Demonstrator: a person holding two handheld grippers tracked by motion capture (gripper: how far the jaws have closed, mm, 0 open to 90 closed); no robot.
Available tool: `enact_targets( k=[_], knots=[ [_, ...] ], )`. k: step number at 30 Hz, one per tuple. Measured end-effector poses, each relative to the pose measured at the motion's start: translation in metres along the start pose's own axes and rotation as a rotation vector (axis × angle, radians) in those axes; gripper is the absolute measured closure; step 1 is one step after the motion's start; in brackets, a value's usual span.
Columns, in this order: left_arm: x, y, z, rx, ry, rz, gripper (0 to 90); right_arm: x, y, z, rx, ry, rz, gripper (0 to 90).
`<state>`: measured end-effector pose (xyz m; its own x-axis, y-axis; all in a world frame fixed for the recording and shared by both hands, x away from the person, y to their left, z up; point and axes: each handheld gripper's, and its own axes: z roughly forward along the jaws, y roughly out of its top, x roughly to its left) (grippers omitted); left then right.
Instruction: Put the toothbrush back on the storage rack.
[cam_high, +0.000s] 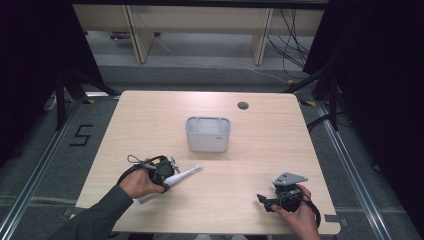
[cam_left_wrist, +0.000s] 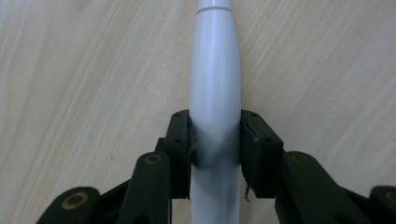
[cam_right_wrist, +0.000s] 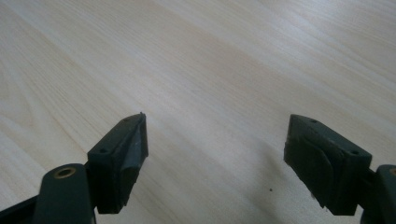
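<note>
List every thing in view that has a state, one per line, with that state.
Left tool: shut on the electric toothbrush handle, pads pressing both its sides.
Electric toothbrush: white, held low over the table, pointing toward the holder.
Right tool: open, nothing between its jaws, low over bare wood.
Holder: grey, upright at the table's middle, untouched; contents cannot be told.
Table: light wood.

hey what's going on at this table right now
A person is working at a wooden table with a pair of tongs in each hand. The left tongs are closed around the handle of a white electric toothbrush, which lies on the table near the person's left hand. The right tongs are open with nothing between them, held just above bare wood on the right. A grey holder stands in the middle of the table, apart from both.
</note>
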<state>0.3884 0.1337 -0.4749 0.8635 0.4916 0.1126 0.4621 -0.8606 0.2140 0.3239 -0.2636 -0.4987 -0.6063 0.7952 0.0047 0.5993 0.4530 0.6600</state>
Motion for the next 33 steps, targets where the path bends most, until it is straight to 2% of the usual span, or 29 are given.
enact_targets(
  k=[2,3,5,10,11,12,14,16,17,20,22,23,27,28,29,30,31,32,33],
  knots=[
    [0.000,-0.001,-0.003,-0.030,-0.007,-0.023,66.3,0.000,0.000,0.000,0.002,-0.002,0.003,22.2],
    [0.000,-0.001,-0.005,-0.036,-0.009,-0.018,66.3,-0.002,0.000,0.001,-0.010,-0.003,-0.017,22.2],
    [0.000,-0.003,-0.008,-0.058,-0.021,-0.023,66.3,0.000,0.000,0.000,0.002,-0.001,0.002,22.2],
    [0.001,-0.007,-0.016,-0.106,-0.038,-0.023,66.2,0.000,0.000,0.000,0.002,-0.003,0.003,22.3],
    [0.001,-0.008,-0.017,-0.116,-0.039,-0.019,66.3,0.001,0.000,0.000,0.002,-0.002,0.020,22.2],
    [0.001,-0.009,-0.022,-0.123,-0.052,-0.020,66.3,-0.001,0.000,0.001,-0.010,-0.003,-0.007,22.2],
    [0.000,-0.010,-0.024,-0.138,-0.050,-0.023,66.2,0.000,0.000,0.000,-0.001,-0.001,0.004,22.2],
    [-0.001,-0.011,-0.027,-0.165,-0.058,-0.050,66.2,0.000,0.000,0.000,0.000,-0.003,0.006,22.2],
    [0.002,-0.012,-0.029,-0.180,-0.051,-0.022,66.2,0.000,0.000,0.000,0.000,-0.003,0.006,22.2],
    [0.004,-0.015,-0.037,-0.229,-0.047,-0.031,66.2,0.000,0.000,0.000,-0.001,-0.001,0.008,22.2],
    [0.006,-0.018,-0.046,-0.317,-0.038,-0.059,66.2,-0.002,0.000,0.000,-0.005,-0.003,-0.005,22.2],
    [0.006,-0.018,-0.046,-0.317,-0.038,-0.059,66.2,-0.002,0.000,0.000,-0.005,-0.003,-0.005,22.2],
    [0.008,-0.021,-0.056,-0.441,-0.039,-0.102,66.2,-0.001,0.000,0.000,0.001,-0.004,0.000,22.2],
    [0.008,-0.020,-0.061,-0.506,-0.035,-0.121,66.2,-0.001,0.000,0.000,0.004,-0.003,0.004,22.2],
    [0.008,-0.020,-0.061,-0.506,-0.035,-0.121,66.2,-0.001,0.000,0.000,0.004,-0.003,0.004,22.2],
    [0.008,-0.019,-0.063,-0.531,-0.035,-0.129,66.2,-0.001,0.000,0.000,0.004,-0.003,0.005,22.2],
    [0.009,-0.019,-0.065,-0.575,-0.021,-0.136,66.2,-0.001,0.000,0.000,0.004,-0.004,0.004,22.2],
    [0.010,-0.017,-0.066,-0.614,-0.036,-0.153,66.2,-0.001,0.000,0.000,0.004,-0.004,0.003,22.2],
    [0.010,-0.017,-0.066,-0.614,-0.036,-0.153,66.2,-0.001,0.000,0.000,0.006,-0.003,0.003,22.2]
  ],
)
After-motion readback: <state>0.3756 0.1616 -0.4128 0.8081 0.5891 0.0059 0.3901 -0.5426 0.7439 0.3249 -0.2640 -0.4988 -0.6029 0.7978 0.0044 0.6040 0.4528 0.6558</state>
